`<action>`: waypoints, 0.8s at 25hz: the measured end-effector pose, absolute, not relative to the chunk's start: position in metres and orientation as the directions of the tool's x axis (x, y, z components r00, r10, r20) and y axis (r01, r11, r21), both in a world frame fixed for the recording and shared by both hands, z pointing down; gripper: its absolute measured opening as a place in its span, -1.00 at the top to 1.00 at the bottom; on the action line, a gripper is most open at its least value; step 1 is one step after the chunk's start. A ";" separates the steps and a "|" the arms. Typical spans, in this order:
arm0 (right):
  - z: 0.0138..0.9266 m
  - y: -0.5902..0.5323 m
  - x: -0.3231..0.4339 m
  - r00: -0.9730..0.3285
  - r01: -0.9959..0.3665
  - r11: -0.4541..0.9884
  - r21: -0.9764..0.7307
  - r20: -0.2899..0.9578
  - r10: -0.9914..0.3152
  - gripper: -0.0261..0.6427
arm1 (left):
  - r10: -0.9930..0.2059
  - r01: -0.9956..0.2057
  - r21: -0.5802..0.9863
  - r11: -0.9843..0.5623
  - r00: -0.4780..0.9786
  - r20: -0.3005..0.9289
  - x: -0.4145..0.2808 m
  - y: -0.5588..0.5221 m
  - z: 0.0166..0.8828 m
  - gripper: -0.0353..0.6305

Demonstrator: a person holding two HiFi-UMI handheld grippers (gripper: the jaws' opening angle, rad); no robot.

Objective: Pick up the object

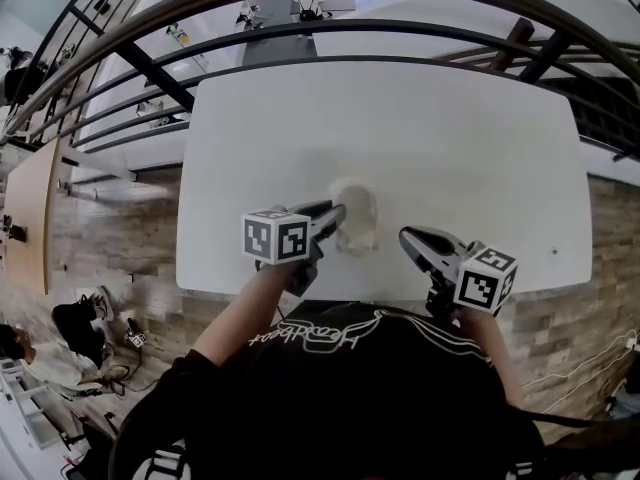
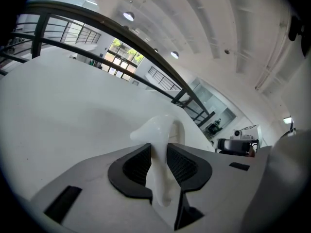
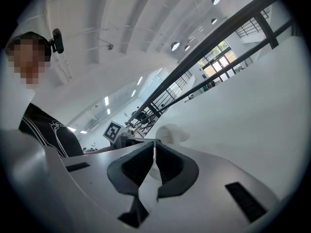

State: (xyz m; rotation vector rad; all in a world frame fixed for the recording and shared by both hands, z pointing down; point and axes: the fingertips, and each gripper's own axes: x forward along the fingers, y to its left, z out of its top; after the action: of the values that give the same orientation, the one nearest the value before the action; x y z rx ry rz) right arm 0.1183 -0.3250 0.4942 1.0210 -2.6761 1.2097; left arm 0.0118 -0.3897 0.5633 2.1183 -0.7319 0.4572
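A glossy white rounded object (image 1: 357, 216) sits near the front edge of the white table (image 1: 400, 118). My left gripper (image 1: 338, 214) reaches it from the left and is shut on it. In the left gripper view its curved white wall (image 2: 156, 128) stands between the two black pads (image 2: 137, 165), which press on it from both sides. My right gripper (image 1: 407, 237) hovers just right of the object, apart from it. Its jaws are shut with nothing between them (image 3: 154, 153), and the white object (image 3: 173, 132) shows beyond their tips.
Dark metal railings (image 1: 300, 38) curve round the far side of the table. Beyond them is a drop to a lower floor with wood flooring (image 1: 110, 238) at the left. The person's black shirt (image 1: 350, 388) fills the near edge.
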 end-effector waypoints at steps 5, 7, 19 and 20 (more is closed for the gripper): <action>0.463 -0.313 0.156 -0.771 -0.595 0.518 -0.614 0.254 -0.584 0.86 | -0.389 -0.646 0.575 -0.501 0.762 0.517 0.033 -0.366 0.527 0.57; 0.451 -0.314 0.162 -0.765 -0.598 0.530 -0.602 0.231 -0.601 0.86 | -0.408 -0.644 0.571 -0.509 0.764 0.499 0.032 -0.361 0.512 0.57; 0.389 -0.310 0.146 -0.786 -0.585 0.631 -0.510 0.163 -0.597 0.86 | -0.532 -0.623 0.543 -0.563 0.776 0.338 0.010 -0.347 0.413 0.57; 0.385 -0.308 0.145 -0.788 -0.582 0.638 -0.504 0.159 -0.594 0.86 | -0.544 -0.622 0.542 -0.566 0.775 0.321 0.008 -0.345 0.405 0.57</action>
State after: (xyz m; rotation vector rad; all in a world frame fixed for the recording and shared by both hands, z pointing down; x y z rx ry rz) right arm 0.1451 -0.3079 0.3855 1.0283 -2.8629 0.8692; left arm 0.0082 -0.3452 0.4048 2.3102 -0.8642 0.1536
